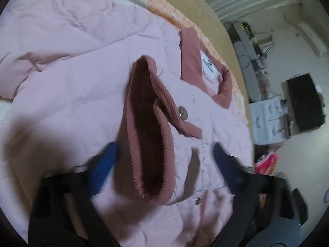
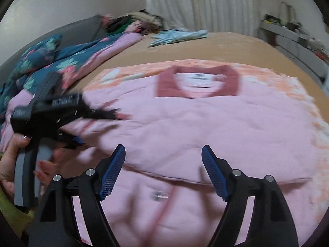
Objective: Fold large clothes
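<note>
Left wrist view: my left tongs (image 1: 162,162) point down at the pink jacket (image 1: 82,72), blue pads (image 1: 102,168) spread either side of a ribbed sleeve cuff (image 1: 148,127).
Left tongs state: open; the cuff stands between the pads, and I cannot tell whether the left pad touches it. The right pad is clear of it.
Cuff: dusty rose, mouth gaping toward the camera, dark lining inside, lying on the jacket front beside a round button (image 1: 183,112).
Collar: the rose collar (image 1: 193,57) with a white label (image 1: 208,66) lies farther off, toward the bed edge.
Right wrist view: my right tongs (image 2: 163,173) hang over the jacket's lower front, above a small metal snap (image 2: 158,195).
Right tongs state: wide open, nothing between the pads.
Left side of that view: a hand (image 2: 12,160) holds the other tool's handle, its fingers low over the jacket's left side.
Jacket place: spread flat on an orange patterned blanket (image 2: 267,72) on the bed (image 2: 205,47), collar away from me.
Far side: floral bedding (image 2: 41,61) heaped at left, a pale blue cloth (image 2: 178,36) near the curtain (image 2: 195,4).
</note>
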`<state>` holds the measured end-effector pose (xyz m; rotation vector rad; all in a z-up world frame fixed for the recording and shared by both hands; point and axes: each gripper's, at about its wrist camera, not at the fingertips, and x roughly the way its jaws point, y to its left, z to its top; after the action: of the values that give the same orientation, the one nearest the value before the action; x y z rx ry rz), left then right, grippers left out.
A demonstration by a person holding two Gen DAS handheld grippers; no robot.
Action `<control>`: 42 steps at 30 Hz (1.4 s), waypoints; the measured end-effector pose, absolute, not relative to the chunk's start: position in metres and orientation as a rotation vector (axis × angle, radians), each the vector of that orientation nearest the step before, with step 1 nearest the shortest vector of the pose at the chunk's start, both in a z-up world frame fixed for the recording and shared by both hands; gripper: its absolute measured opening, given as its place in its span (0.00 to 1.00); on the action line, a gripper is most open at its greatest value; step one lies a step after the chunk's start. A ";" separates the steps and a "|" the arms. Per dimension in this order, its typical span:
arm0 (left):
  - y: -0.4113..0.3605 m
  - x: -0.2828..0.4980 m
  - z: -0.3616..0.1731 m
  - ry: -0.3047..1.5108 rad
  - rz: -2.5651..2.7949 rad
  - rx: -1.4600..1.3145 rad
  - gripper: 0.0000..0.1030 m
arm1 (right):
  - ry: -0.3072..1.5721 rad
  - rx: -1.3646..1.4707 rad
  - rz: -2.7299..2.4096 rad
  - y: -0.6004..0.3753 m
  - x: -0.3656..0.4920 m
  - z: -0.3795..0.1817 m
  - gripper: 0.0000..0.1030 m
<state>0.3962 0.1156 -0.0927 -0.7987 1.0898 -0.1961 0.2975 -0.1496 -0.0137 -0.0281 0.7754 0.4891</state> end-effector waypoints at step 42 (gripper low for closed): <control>0.107 0.404 -0.084 1.010 -0.053 -0.235 0.23 | 0.943 0.056 0.097 -0.293 0.370 -0.079 0.75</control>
<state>0.4036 0.1072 -0.0836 -0.2350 1.0101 -0.0535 0.3696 -0.2934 -0.0787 0.0565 0.9431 0.0969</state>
